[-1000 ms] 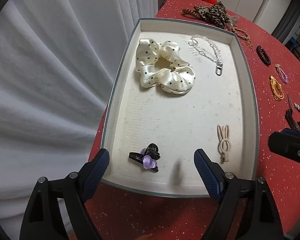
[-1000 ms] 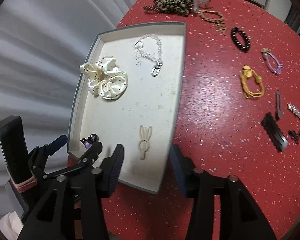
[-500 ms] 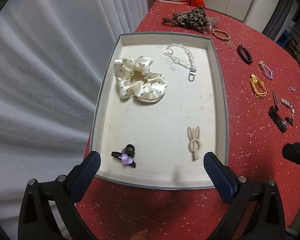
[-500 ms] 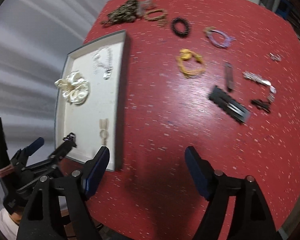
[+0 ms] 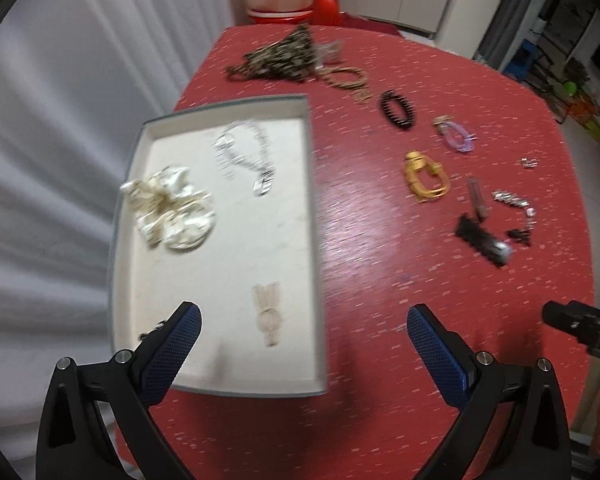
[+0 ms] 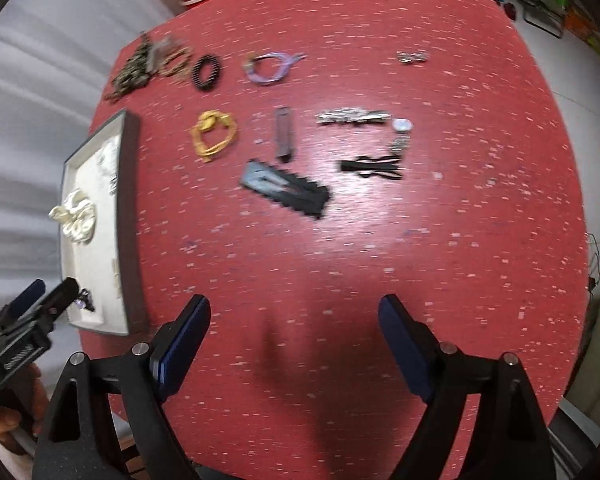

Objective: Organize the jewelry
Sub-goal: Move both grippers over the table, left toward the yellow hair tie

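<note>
Tray: one, shallow, grey-rimmed, cream-lined, on the left part of the red speckled table.

In the tray, four pieces:
- One cream satin scrunchie with dark dots, toward the left wall.
- One silver chain with a clasp, toward the far end.
- One beige rabbit-eared hair clip, flat, near the right wall at the near end.
- One dark clip with a purple piece, at the near left corner; blurred, and partly behind my left finger in the left wrist view.

Loose on the table, well apart from the tray:
- One leopard-print fabric piece at the far edge, a brown beaded loop just beside it.
- One black coil hair tie.
- One lilac hair tie.
- One yellow cord hair tie.
- One narrow brown bar clip.
- One black toothed clip, the largest.
- One silver rhinestone strand running to a round charm.
- One small black bow clip.
- One small silver item, far right; too blurred to name.

My left gripper: jaws spread wide, nothing between them, above the tray's near right corner.

My right gripper: jaws apart and just been opening, empty, above bare table.
</note>
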{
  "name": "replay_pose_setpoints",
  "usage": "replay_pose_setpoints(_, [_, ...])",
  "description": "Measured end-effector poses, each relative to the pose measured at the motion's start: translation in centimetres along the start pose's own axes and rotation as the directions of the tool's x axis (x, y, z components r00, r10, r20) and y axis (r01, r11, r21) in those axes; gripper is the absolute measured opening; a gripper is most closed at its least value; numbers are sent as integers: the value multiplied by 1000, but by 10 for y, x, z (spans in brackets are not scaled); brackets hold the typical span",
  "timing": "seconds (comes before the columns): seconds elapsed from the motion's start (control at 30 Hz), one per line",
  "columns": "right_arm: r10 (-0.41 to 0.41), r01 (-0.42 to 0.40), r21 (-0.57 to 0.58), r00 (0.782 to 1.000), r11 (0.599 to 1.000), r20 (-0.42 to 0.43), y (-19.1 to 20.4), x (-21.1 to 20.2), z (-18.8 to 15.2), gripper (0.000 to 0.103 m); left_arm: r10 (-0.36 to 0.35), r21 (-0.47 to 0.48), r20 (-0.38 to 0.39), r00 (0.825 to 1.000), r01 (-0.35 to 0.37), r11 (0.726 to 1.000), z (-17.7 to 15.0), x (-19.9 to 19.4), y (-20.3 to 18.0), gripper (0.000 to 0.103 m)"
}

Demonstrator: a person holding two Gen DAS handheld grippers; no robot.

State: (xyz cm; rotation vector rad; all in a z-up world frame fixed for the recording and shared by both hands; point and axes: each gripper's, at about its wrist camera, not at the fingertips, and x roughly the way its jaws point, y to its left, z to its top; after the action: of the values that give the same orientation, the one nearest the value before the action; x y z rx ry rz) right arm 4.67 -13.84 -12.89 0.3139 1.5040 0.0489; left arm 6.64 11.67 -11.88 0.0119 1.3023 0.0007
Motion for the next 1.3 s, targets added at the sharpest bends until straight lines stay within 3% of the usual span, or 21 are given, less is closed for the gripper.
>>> replay_pose_setpoints(0.23, [-47, 46, 42, 999, 998, 16, -43, -5, 22, 88, -44, 21, 0, 999, 44, 999, 21, 5, -42, 103])
replay_pose_setpoints(0.63, [-87, 81, 76, 994, 994, 73, -94, -1, 92, 88, -34, -33, -18, 999, 33, 999, 64, 49, -86, 103])
replay_pose_setpoints(1.03, [-112, 104, 75, 988, 992, 105, -110, 33, 151, 88, -8, -68, -38, 999, 5, 998, 97, 107, -99, 103])
replay_pose_setpoints(1.3, [-151, 148, 30, 979, 989, 137, -98, 57, 180, 88, 9, -52, -41, 999, -11, 999, 102, 132, -110, 103])
